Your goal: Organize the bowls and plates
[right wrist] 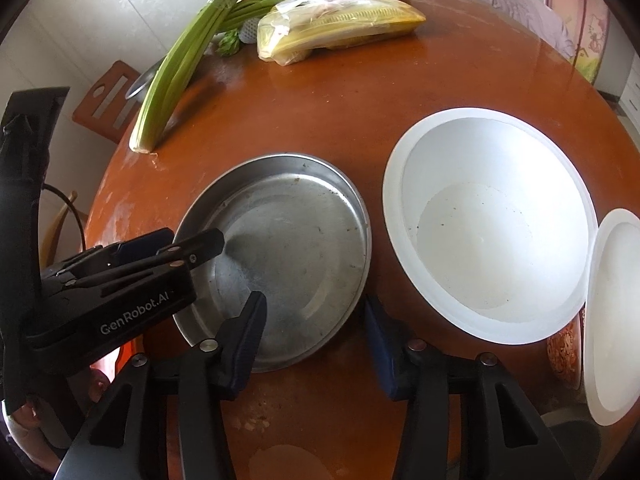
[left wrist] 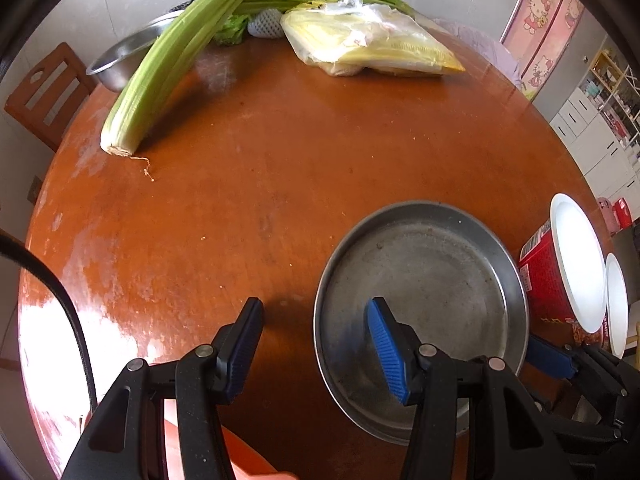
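Observation:
A round steel plate (left wrist: 424,280) (right wrist: 296,248) lies on the brown round table (left wrist: 240,208). My left gripper (left wrist: 318,344) stands open astride the plate's left rim, one blue pad (left wrist: 386,344) inside and the other finger outside over the table. Seen from the right wrist, the left gripper (right wrist: 192,242) sits at that same rim. My right gripper (right wrist: 314,344) is open across the plate's near right rim, its left finger over the plate. A white bowl (right wrist: 488,224) (left wrist: 576,260) with a red outside stands right of the plate. A second white bowl (right wrist: 612,312) is beside it.
Celery stalks (left wrist: 160,76) lie at the far left, partly over a steel basin (left wrist: 120,60). A plastic bag of yellow food (left wrist: 372,48) sits at the far edge. A wooden chair (left wrist: 44,92) stands beyond the table's left side. A black cable (left wrist: 60,292) hangs left.

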Demonstrator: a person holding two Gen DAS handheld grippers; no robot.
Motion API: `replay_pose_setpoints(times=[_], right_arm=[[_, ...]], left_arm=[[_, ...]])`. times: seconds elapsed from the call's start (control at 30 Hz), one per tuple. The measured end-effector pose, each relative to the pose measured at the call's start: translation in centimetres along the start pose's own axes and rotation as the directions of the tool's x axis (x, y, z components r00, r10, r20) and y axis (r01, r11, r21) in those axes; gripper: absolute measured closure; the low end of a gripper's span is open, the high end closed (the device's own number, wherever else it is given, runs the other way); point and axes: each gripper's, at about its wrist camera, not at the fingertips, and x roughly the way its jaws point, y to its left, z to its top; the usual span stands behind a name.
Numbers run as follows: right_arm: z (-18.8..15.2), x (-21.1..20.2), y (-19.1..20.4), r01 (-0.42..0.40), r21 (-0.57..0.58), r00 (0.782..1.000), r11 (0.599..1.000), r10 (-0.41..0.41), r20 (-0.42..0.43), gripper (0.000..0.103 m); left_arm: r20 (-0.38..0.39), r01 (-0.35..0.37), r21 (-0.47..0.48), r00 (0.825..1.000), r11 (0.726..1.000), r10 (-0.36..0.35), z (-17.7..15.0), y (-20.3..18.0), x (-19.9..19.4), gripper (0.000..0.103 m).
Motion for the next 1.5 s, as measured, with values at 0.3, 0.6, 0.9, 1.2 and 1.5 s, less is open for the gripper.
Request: replay_pose_setpoints(times=[0.3, 0.6, 0.9, 1.2, 1.5], right_arm=[[-0.4, -0.3, 1.3, 0.002, -0.055, 1.000, 0.998, -0.001, 0.016, 0.057], [-1.0, -2.5, 1.6, -0.017, -0.068, 0.997, 0.998, 0.022, 0.075, 0.057], [-2.2, -4.7, 2.3, -0.043, -0.092, 0.992, 0.995, 0.053, 0.116, 0.057], [-3.8, -8.1, 3.7, -0.059, -0.127, 0.979, 0.990, 0.082, 0.186, 0.057], [-5.7, -11.0, 5.8, -0.071, -0.178, 0.963, 0.981, 0.114, 0.245, 0.057]], left_arm=[[0.016, 0.006, 0.030, 1.000, 1.000, -0.006, -0.4, -0.4, -0.5, 0.070], [0.065, 0.005, 0.024, 0.998, 1.000, -0.006, -1.2, -0.4, -3.0, 0.070], [0.116, -0.017, 0.025, 0.993, 1.000, 0.014, -2.7, -0.5, -6.2, 0.070], [0.179, -0.026, 0.020, 0.984, 0.999, 0.022, -4.3, -0.4, -9.8, 0.070], [0.246, -0.035, 0.008, 0.969, 0.999, 0.032, -6.2, 0.5, -13.7, 0.070]])
